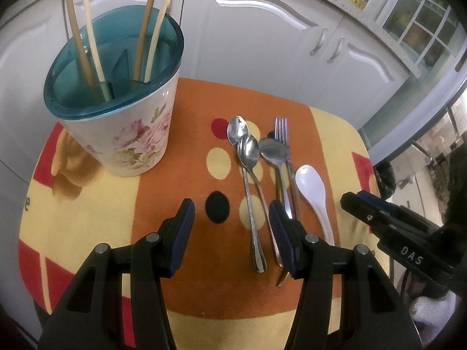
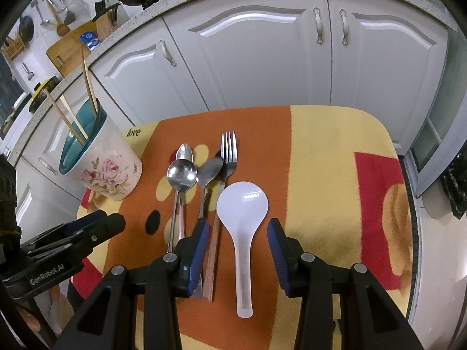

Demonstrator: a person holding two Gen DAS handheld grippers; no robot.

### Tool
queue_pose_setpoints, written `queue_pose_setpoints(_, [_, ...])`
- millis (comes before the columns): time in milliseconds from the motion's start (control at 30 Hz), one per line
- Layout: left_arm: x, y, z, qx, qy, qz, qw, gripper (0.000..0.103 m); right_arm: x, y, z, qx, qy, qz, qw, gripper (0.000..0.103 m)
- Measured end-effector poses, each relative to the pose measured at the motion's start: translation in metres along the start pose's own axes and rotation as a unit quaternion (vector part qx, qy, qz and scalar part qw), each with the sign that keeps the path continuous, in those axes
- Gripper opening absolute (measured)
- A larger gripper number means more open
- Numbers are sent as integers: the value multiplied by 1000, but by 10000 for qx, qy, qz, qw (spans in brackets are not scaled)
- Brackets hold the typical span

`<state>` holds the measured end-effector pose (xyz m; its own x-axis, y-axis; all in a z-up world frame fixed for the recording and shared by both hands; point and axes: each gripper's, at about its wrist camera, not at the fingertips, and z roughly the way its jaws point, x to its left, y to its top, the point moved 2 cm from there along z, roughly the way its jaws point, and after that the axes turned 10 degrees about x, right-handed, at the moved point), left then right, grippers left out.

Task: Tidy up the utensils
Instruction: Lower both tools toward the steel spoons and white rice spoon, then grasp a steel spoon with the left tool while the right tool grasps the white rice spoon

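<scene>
A floral utensil holder with a teal rim stands at the table's left and holds several bamboo chopsticks. Three metal spoons, a fork and a white plastic spoon lie side by side on the cloth. My left gripper is open above the metal spoon handles. My right gripper is open, its jaws either side of the white spoon's handle, above it. The right gripper also shows in the left wrist view.
The table carries an orange, yellow and red cloth. White kitchen cabinets stand behind it. A countertop at the left holds a cutting board and a knife block. A pair of chopsticks lies among the cutlery.
</scene>
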<state>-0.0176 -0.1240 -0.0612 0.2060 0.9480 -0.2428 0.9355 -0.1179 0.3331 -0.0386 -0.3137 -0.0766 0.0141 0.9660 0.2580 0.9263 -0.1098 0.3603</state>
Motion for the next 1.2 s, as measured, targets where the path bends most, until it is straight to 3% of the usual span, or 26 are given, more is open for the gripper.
queue_pose_setpoints(800, [11, 8, 21, 196, -103, -273, 9994, 52, -14, 18, 39, 308, 34, -43, 9995, 40])
queue_pose_setpoints(1200, [6, 21, 41, 268, 0, -469, 9985, 52, -12, 21, 62, 401, 92, -413, 9983, 40])
